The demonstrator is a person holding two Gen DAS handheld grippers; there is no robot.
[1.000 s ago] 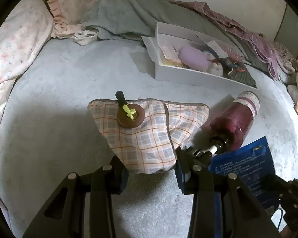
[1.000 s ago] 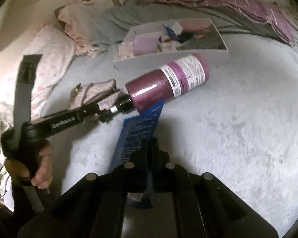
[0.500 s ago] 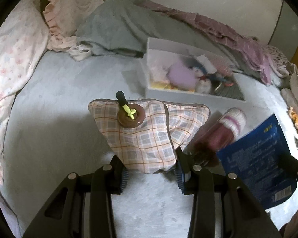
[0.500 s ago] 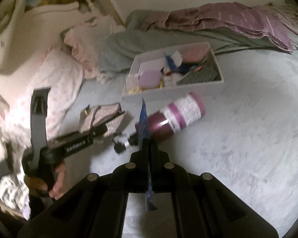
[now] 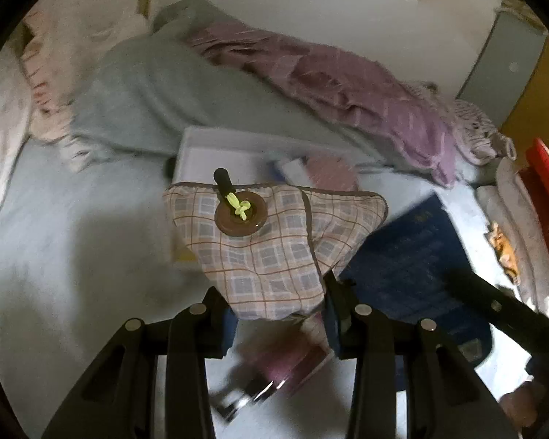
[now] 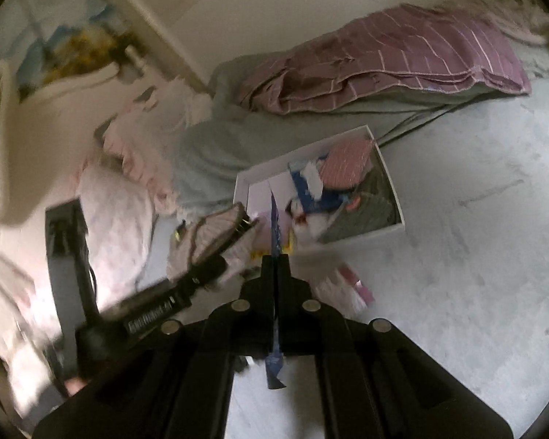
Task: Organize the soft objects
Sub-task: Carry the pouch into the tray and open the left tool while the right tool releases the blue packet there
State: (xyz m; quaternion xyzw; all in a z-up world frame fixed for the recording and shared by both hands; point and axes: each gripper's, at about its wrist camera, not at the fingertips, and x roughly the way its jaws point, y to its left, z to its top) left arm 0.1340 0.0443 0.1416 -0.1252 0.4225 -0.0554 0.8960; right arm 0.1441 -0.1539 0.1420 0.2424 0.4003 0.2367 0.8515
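Bedroom setting: a pale grey bed (image 6: 457, 237) carries all items, and both views are blurred by motion. Your left gripper (image 5: 276, 314) is clamped on the lower corner of the plaid pouch (image 5: 271, 245), which hangs lifted off the bed with its brown button (image 5: 241, 214) and green loop facing the camera; gripping by one corner lets the soft body droop free, so it should drop cleanly when let go. In the left wrist view the pouch overlaps the near-left part of the white box (image 5: 201, 146), which suggests you are carrying it there, though whether it is directly above the opening cannot be told. Your right gripper (image 6: 275, 267) is pinched flat on the blue packet (image 6: 274, 219), held edge-on and upright, just beside the pouch and pointed toward the same white box (image 6: 388, 179); the thin sheet is easiest to keep stiff in that orientation. The box already holds a pink striped item (image 6: 347, 161) and other soft pieces. Below the left gripper lies the purple bottle (image 5: 285, 362), on the bed.

Compared with one second ago, the packet has left the bed and turned upright; the pouch and packet have both travelled toward the box, and the bottle now sits beneath and behind the grippers rather than ahead.
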